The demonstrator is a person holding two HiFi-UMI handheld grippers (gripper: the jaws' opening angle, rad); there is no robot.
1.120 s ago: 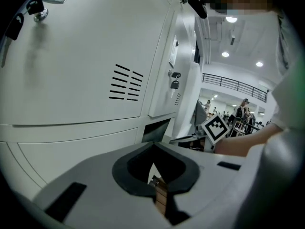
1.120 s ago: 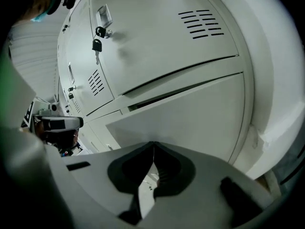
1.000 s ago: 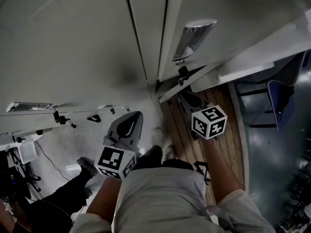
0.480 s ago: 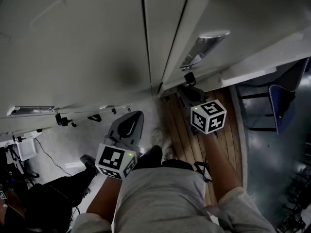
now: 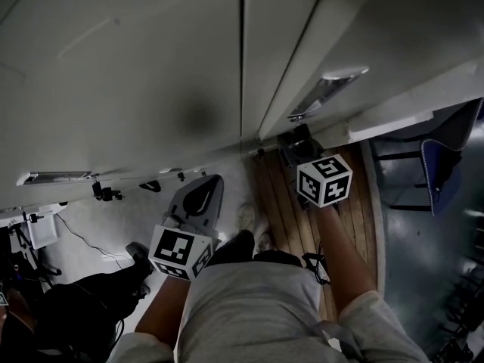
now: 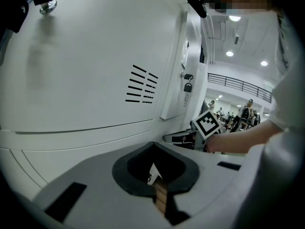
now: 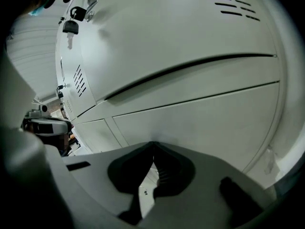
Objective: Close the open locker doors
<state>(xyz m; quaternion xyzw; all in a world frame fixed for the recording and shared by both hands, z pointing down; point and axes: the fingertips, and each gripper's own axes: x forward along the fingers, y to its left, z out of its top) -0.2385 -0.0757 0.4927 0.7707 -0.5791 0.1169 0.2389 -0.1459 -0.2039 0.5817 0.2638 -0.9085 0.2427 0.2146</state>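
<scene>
Plainly, the ajar locker door (image 5: 378, 36) stands upright straight ahead of the right tongs (image 5: 296, 141), which are pinched together on nothing near its handle edge, while the left tongs (image 5: 203, 191), likewise closed and empty, hang farther off.

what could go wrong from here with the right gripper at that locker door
1. The right gripper, fingers shut, faces the locker door low down, near its bottom seam. A push there may flex the door rather than latch it, and it could swing back.
2. A key hangs from the lock at the door's edge. A hard slam might jolt it out.
</scene>
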